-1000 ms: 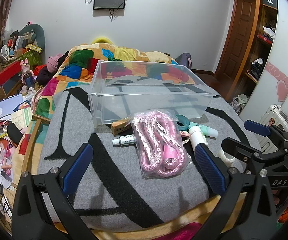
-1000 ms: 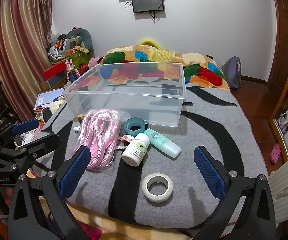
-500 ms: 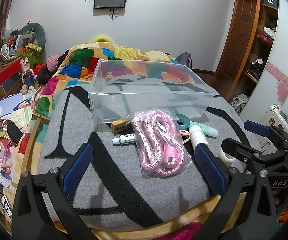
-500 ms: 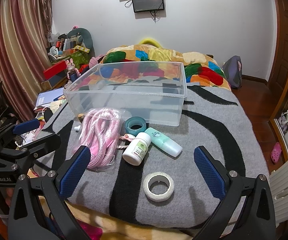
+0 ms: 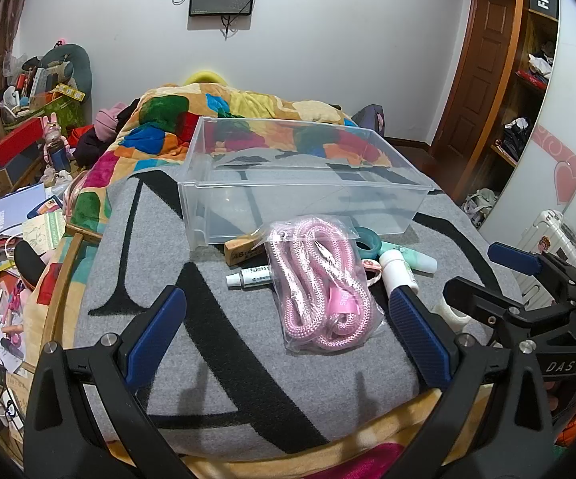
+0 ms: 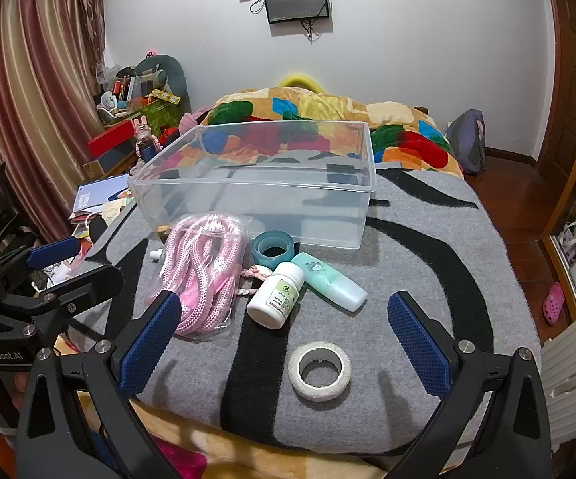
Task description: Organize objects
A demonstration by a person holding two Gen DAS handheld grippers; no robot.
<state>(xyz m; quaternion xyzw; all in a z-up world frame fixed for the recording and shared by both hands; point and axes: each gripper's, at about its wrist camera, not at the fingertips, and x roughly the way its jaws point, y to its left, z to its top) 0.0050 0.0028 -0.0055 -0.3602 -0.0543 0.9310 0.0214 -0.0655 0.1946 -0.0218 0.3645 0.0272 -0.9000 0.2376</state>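
Observation:
A clear plastic bin (image 5: pixel 299 199) (image 6: pixel 264 199) stands empty on the grey-and-black blanket (image 5: pixel 128 279). In front of it lie a bagged pink rope (image 5: pixel 319 283) (image 6: pixel 204 267), a teal tape roll (image 6: pixel 274 247), a white pill bottle (image 6: pixel 276 299) (image 5: pixel 397 275), a mint bottle (image 6: pixel 327 281), a white tape roll (image 6: pixel 319 365), a small white tube (image 5: pixel 250 275) and a tan block (image 5: pixel 244 249). My left gripper (image 5: pixel 284 331) is open and empty, just short of the rope. My right gripper (image 6: pixel 284 335) is open and empty, near the white tape roll.
A colourful quilt (image 5: pixel 208 119) lies behind the bin. Cluttered papers and boxes (image 5: pixel 12 219) fill the floor to the left. A wooden door (image 5: pixel 483 68) and shelves stand at the right. The bed's front edge is just below the grippers.
Both grippers have crept slightly forward toward the objects. Nothing on the bed has moved.

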